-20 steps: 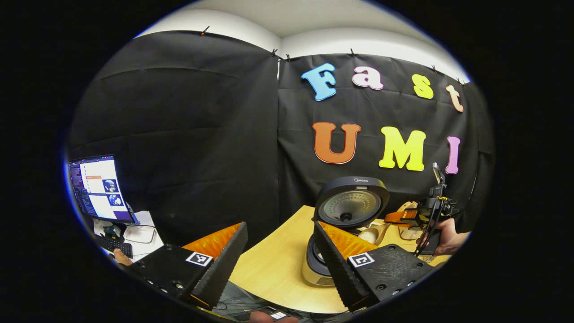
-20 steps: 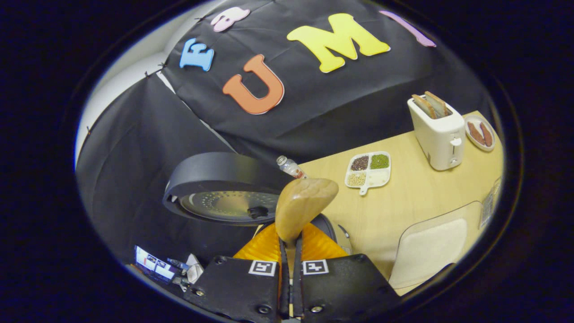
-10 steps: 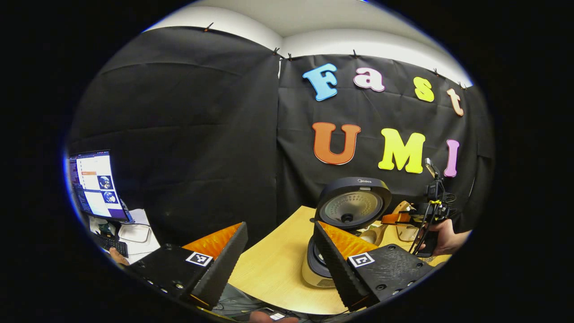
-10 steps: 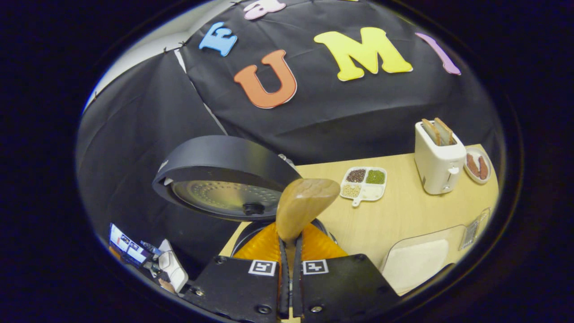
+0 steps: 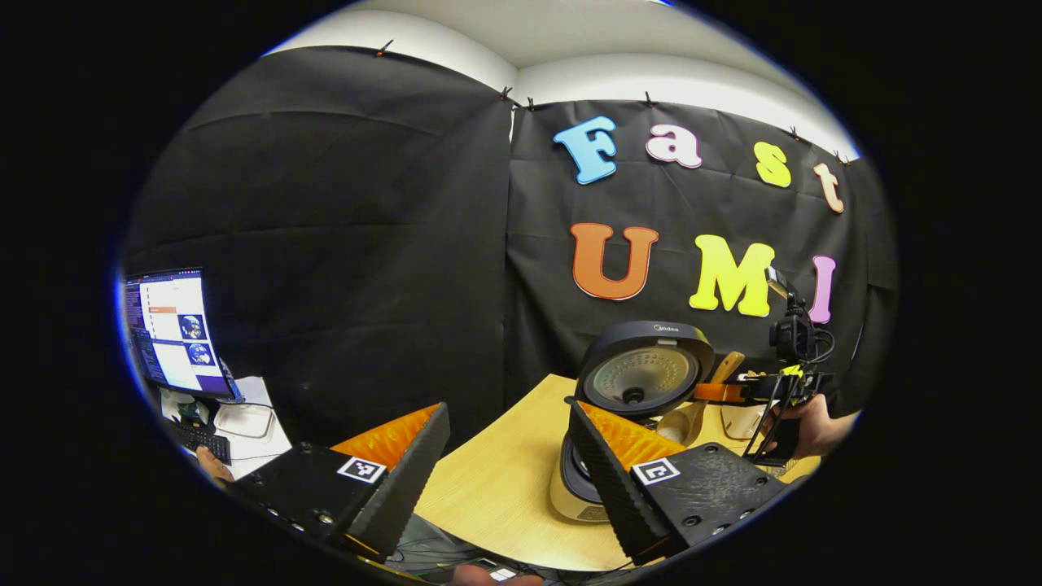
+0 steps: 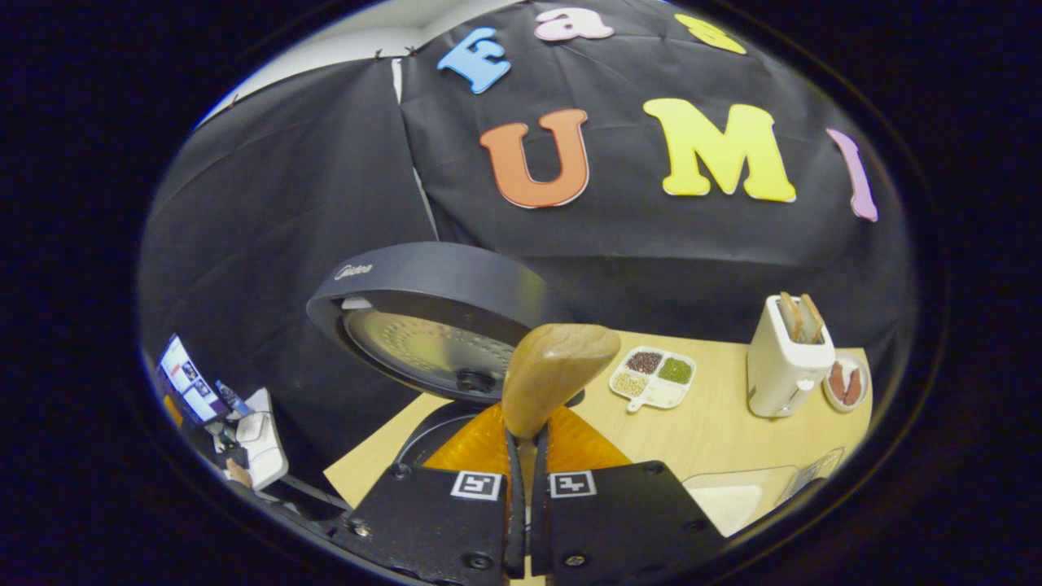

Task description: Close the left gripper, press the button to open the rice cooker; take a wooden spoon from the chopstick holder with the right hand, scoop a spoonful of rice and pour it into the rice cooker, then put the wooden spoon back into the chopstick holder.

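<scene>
Above the open rice cooker [image 6: 444,325] on the desk [image 6: 716,427], the wooden spoon [image 6: 553,374] was clamped by the right hand-held gripper [image 6: 526,456] (left hand-held gripper [image 5: 509,456] released), so rice could be spilled by tilting early.

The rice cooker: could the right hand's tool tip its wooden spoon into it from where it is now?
Probably yes. The rice cooker has its lid swung up, and the right tool, gripping the wooden spoon, hangs near the pot with nothing between them.
</scene>
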